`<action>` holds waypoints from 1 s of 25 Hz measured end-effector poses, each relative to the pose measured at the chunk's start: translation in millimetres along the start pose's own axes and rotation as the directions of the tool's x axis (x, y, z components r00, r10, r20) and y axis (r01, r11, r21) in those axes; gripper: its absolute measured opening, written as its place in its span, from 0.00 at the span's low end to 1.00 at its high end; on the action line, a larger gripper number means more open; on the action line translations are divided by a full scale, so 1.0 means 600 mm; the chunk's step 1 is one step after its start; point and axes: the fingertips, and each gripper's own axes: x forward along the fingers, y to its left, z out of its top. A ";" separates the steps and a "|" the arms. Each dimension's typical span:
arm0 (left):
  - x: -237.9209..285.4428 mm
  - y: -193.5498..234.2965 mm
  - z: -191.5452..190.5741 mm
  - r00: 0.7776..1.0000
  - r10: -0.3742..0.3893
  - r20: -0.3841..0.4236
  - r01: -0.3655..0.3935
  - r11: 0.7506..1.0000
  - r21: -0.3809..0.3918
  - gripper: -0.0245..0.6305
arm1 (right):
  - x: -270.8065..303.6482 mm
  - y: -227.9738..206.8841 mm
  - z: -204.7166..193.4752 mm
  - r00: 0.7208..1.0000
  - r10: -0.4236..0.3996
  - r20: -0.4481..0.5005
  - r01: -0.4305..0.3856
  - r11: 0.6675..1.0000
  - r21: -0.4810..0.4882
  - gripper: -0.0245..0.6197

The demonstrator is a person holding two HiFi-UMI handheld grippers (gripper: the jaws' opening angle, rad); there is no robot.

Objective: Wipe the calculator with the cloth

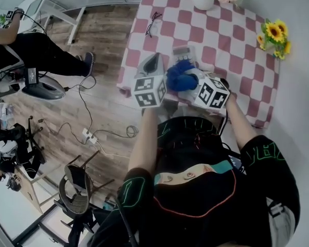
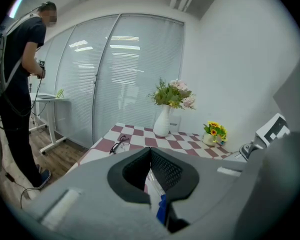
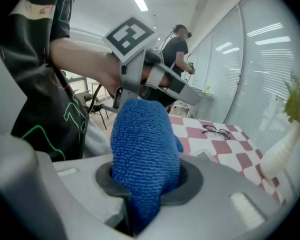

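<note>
Head view: calculator (image 1: 184, 52) on checked table (image 1: 237, 40), just beyond blue cloth (image 1: 181, 77), cloth between both grippers; left gripper view: left gripper (image 2: 151, 156) jaws tip to tip, nothing clamped; right gripper view: right gripper (image 3: 146, 176) clamped on cloth (image 3: 142, 144).

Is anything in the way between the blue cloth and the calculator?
Nothing visible. The blue cloth, clamped in the right gripper, sits right next to the calculator; the left gripper is off to the side.
</note>
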 end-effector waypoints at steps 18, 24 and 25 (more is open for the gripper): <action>0.020 0.049 0.216 0.961 0.071 0.267 -0.080 0.997 0.024 0.05 | -0.136 -0.309 0.172 0.854 -0.438 0.280 0.345 0.880 0.325 0.22; 0.005 0.058 0.352 0.914 0.062 0.400 -0.092 0.994 0.056 0.05 | -0.236 -0.403 0.267 0.734 -0.591 0.333 0.458 0.794 0.399 0.22; 0.002 0.057 0.374 0.906 0.060 0.419 -0.096 0.993 0.066 0.05 | -0.252 -0.417 0.280 0.711 -0.615 0.341 0.475 0.778 0.412 0.22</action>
